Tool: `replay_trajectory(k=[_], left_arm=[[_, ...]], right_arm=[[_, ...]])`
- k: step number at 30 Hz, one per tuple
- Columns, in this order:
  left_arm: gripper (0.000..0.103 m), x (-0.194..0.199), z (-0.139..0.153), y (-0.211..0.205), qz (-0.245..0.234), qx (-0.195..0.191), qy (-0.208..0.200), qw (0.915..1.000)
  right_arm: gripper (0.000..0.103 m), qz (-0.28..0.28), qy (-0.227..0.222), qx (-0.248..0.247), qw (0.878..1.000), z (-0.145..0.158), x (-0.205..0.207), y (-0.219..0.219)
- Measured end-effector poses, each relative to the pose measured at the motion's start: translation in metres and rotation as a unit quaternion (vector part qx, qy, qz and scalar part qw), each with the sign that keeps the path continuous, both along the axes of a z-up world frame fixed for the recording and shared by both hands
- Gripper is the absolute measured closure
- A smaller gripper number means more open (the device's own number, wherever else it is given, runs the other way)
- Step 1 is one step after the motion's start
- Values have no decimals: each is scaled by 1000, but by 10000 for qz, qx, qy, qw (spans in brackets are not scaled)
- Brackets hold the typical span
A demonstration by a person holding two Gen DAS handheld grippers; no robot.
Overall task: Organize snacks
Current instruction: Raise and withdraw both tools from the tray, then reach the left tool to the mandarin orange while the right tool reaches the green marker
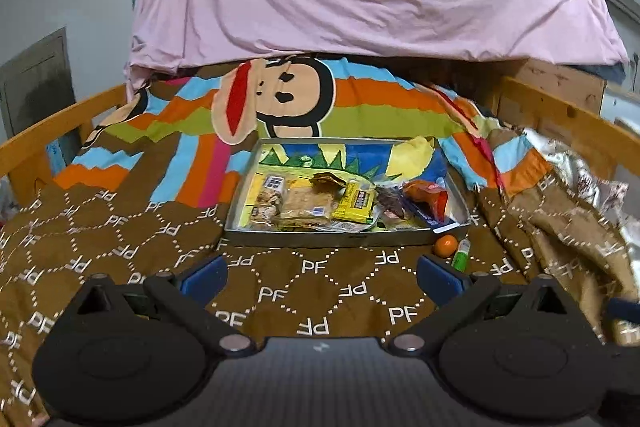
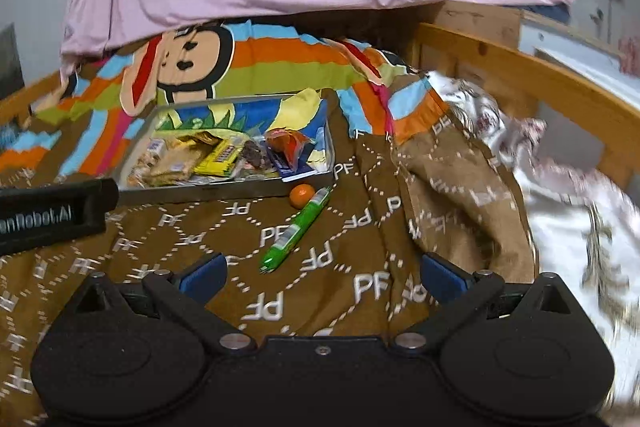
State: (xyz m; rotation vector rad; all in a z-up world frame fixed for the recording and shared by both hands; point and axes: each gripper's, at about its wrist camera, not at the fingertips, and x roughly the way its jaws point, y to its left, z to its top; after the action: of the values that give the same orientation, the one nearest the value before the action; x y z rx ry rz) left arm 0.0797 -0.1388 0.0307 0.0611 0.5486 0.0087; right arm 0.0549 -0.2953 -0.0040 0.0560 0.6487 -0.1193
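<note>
Overlapping snacks [image 1: 320, 205] crowd the tray [image 1: 304, 238] — labels unreadable.

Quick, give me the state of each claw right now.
Left claw: open, holding nothing, above the brown blanket.
Right claw: open, holding nothing, near the green tube.

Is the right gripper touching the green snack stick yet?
Apart. The right wrist view shows the right gripper open, with brown blanket visible between its blue fingertips and the green snack stick lying ahead.
</note>
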Motion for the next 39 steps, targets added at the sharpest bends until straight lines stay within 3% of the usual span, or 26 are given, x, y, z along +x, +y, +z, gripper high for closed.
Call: replay_trajectory(k=[4,13,16,23,27,31,37,39], left_arm=[[1,18,-14,0,-66,163,58,9998],[0,99,-44,18,-571,-664,411,9953],[0,128,-56,21,-921,-864,652,9899],[0,158,-76,19,-1669,-1032,660,9783],[0,166,-88,18,-1722,-1109,756,9759],[1,171,-100,17,-1747,-1176,904,9734],[1,172,-108,8,-1966,-1339,1041,9657],[1,170,-108,3,-2093,-1290,1061,9635]], right_arm=[[1,112,205,-57,9997,-8,31,-4],[1,727,329,-977,9920,-25,81,-6],[1,851,197,-697,9937,-37,89,-13],[2,1018,3,-198,9946,-70,122,-4],[14,905,325,-553,9938,-92,145,11],[20,838,481,-490,9941,-105,151,9],[53,720,577,-346,9951,-100,147,1],[70,665,643,-399,9949,-95,145,1]])
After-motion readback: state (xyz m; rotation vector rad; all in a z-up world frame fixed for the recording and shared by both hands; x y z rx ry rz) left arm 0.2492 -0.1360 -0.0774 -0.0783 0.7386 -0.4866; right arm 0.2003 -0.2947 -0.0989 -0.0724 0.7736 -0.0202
